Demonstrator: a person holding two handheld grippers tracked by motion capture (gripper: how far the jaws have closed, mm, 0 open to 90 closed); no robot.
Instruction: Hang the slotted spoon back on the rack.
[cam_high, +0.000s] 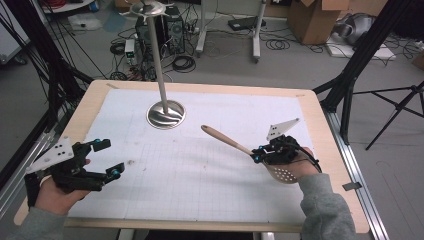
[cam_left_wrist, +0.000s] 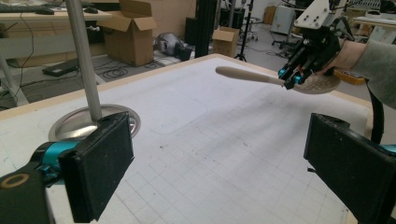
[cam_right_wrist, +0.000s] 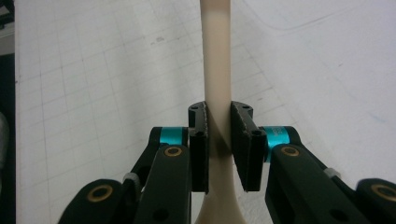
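A beige slotted spoon (cam_high: 235, 142) is held off the table at the right, its handle pointing up and left, its perforated head (cam_high: 283, 173) by the person's right hand. My right gripper (cam_high: 259, 154) is shut on the spoon's neck; in the right gripper view both pads clamp the handle (cam_right_wrist: 217, 70), which runs straight away from the gripper (cam_right_wrist: 219, 140). In the left gripper view the spoon (cam_left_wrist: 247, 75) hangs over the far side of the mat. My left gripper (cam_high: 111, 159) rests low at the table's left with its jaws wide apart and nothing between them (cam_left_wrist: 219, 172).
A metal stand with a round base (cam_high: 166, 115) and a tall pole (cam_high: 157, 55) sits at the back centre of the white gridded mat (cam_high: 200, 175). The wooden table edge (cam_high: 330, 150) runs close to the right hand. Cardboard boxes and cables lie on the floor beyond.
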